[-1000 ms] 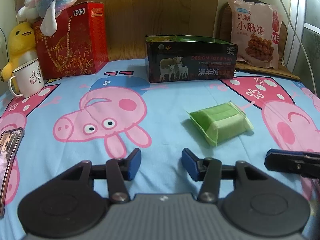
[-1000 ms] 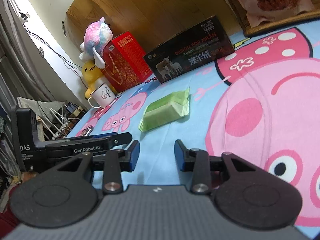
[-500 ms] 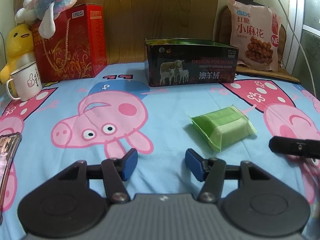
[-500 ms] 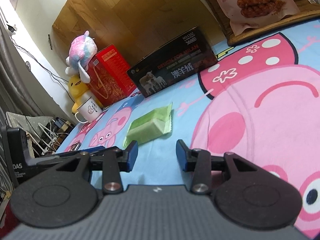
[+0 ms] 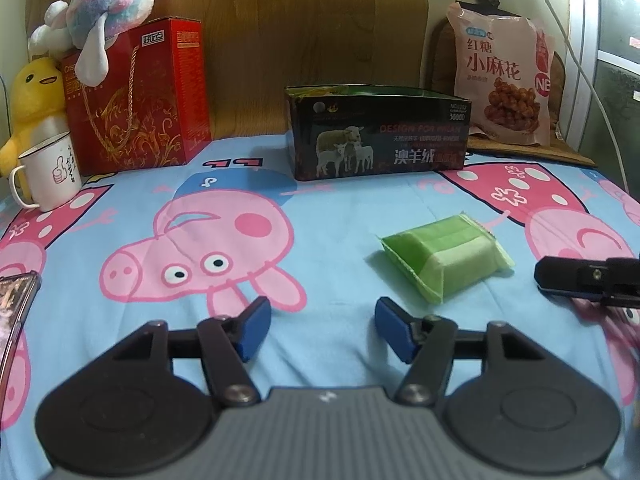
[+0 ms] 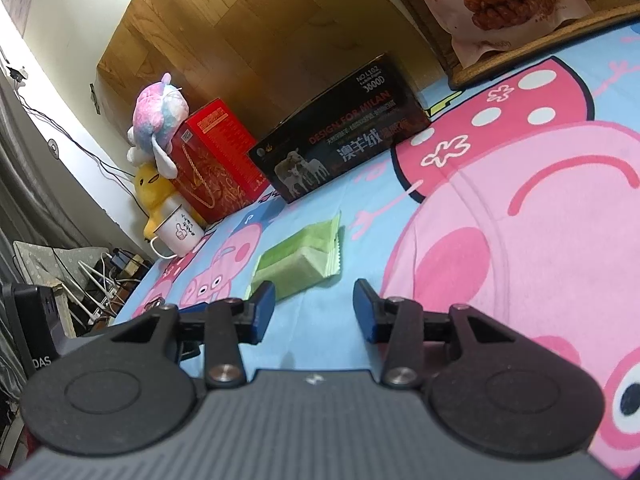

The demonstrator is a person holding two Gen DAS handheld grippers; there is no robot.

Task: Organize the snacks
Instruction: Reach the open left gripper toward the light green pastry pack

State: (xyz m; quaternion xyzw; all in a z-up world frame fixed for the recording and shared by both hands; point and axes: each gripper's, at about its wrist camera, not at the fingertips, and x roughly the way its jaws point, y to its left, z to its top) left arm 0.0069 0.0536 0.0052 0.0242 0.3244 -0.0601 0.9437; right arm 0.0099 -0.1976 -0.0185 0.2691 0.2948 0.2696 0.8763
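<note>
A green snack packet (image 5: 446,258) lies flat on the pig-print bedsheet (image 5: 312,216), in front of an open black box with a sheep picture (image 5: 378,142). The packet (image 6: 298,262) and the box (image 6: 340,148) also show in the right wrist view. A pink bag of twisted snacks (image 5: 504,80) leans at the back right. My left gripper (image 5: 322,330) is open and empty, low over the sheet, left of and nearer than the packet. My right gripper (image 6: 314,312) is open and empty, just short of the packet; one finger (image 5: 580,278) shows at the left view's right edge.
A red gift box (image 5: 138,96) with a plush toy (image 5: 108,4) on top stands at the back left. A yellow duck plush (image 5: 34,96) and a white mug (image 5: 48,174) are beside it. A phone (image 5: 14,308) lies at the sheet's left edge.
My right gripper has moved forward toward the green packet, which now looks larger and closer to its fingers. The left gripper has drawn back a little. Both stay open.
</note>
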